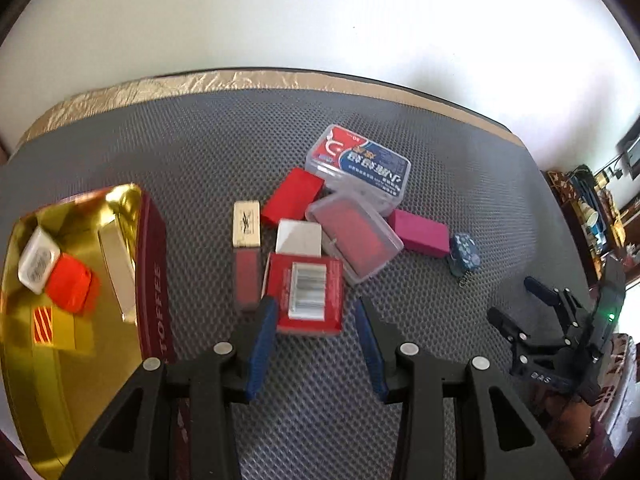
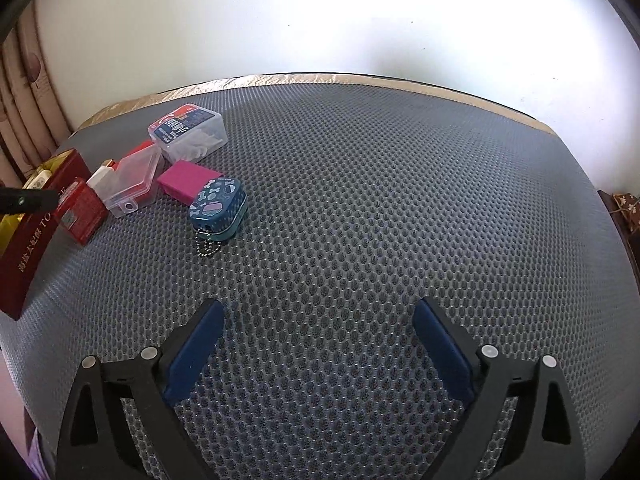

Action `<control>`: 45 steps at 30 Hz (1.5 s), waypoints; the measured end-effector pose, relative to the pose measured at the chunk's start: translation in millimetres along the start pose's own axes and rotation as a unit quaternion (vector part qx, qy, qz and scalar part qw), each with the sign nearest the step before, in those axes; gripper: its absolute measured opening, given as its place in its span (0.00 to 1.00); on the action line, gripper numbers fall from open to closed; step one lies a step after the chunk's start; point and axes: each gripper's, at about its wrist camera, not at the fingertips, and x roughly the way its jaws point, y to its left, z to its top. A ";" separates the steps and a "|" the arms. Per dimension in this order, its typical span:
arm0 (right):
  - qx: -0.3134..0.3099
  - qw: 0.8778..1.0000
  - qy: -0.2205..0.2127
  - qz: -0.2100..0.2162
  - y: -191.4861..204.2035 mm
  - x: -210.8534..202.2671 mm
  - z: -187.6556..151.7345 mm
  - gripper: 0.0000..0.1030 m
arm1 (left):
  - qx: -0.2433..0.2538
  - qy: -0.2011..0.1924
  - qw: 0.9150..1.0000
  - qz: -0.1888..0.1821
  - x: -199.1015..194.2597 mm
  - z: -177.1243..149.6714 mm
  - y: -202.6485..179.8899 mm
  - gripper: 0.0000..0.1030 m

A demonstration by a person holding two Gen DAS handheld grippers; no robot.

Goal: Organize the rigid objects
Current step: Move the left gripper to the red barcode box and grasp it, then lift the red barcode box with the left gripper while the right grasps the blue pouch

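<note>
Mostly the rigid objects lie bunched toward the worktop's left side, on a grey honeycomb-mesh mat [image 2: 360,200] whose far edge shows a strip of gold foil [image 1: 160,86]. A red card box with a white barcode label [image 1: 306,296] sits nearest the left tongs [image 1: 316,344], its near edge just ahead of the blue pads; nothing is between them and they stand at a narrow gap, gripping nothing. Behind the red box are a small white-topped box [image 1: 299,237], a plain red rectangular box [image 1: 292,196], a clear plastic case with a dark pink insert [image 1: 356,236], a clear lidded tub with a red and blue printed label [image 1: 360,164] and a magenta rectangular block [image 1: 420,232]. A lipstick-like tube with a cream cap and a dull red body [image 1: 246,252] lies left of the red box. A blue patterned tin with a bead chain [image 2: 218,210] lies at the right end of the cluster.

At the left edge stands a dark red tin with a gold interior [image 1: 154,272], lettered TOFFEE, holding a white tray [image 1: 38,264], an orange-red wrapped piece [image 1: 70,284] and a pale bar [image 1: 118,264].

All of the mat right of the blue tin, out to the right and far edges, is open. The right tongs [image 2: 318,344] hover over this bare stretch, spread wide, with nothing between them.
</note>
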 end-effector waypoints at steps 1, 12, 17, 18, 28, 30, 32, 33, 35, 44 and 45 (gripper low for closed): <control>0.000 1.000 0.000 0.001 -0.1 -0.3 -0.2 0.94 | 0.004 0.001 1.000 0.004 2.1 1.9 -0.5 0.40; -0.007 1.000 0.004 0.003 3.5 5.4 3.7 0.97 | -0.018 0.017 1.000 0.006 23.0 11.3 17.7 0.55; -0.009 1.000 0.006 0.003 5.0 7.4 4.5 0.98 | -0.025 0.026 0.999 0.005 30.1 12.8 17.7 0.59; -0.009 1.000 0.006 0.003 5.5 8.4 5.0 0.98 | -0.027 0.024 0.999 0.005 30.2 13.7 17.9 0.59; -0.010 1.000 0.007 0.005 6.6 8.9 5.2 0.99 | 0.028 0.028 0.998 0.056 36.7 6.4 -4.3 0.61; -0.010 1.000 0.007 0.005 6.8 8.6 5.1 0.99 | 0.031 0.023 0.997 0.061 38.0 5.6 -6.4 0.61; -0.009 1.000 0.007 0.005 7.1 8.1 4.7 1.00 | 0.025 0.018 0.998 0.056 37.7 5.7 -4.9 0.60; -0.009 1.000 0.007 0.005 7.1 7.8 4.5 1.00 | 0.019 0.014 0.998 0.051 36.8 5.7 -3.0 0.57; -0.010 1.000 0.007 0.006 6.9 7.4 4.5 1.00 | 0.010 0.011 0.999 0.042 35.4 5.3 0.1 0.57; -0.013 1.000 0.009 0.004 8.3 6.7 4.2 1.00 | -0.049 -0.006 0.999 -0.001 15.7 -18.2 16.9 0.56; -0.013 1.000 0.009 0.003 8.5 6.8 4.3 1.00 | -0.057 -0.011 0.998 -0.008 10.8 -24.2 18.2 0.56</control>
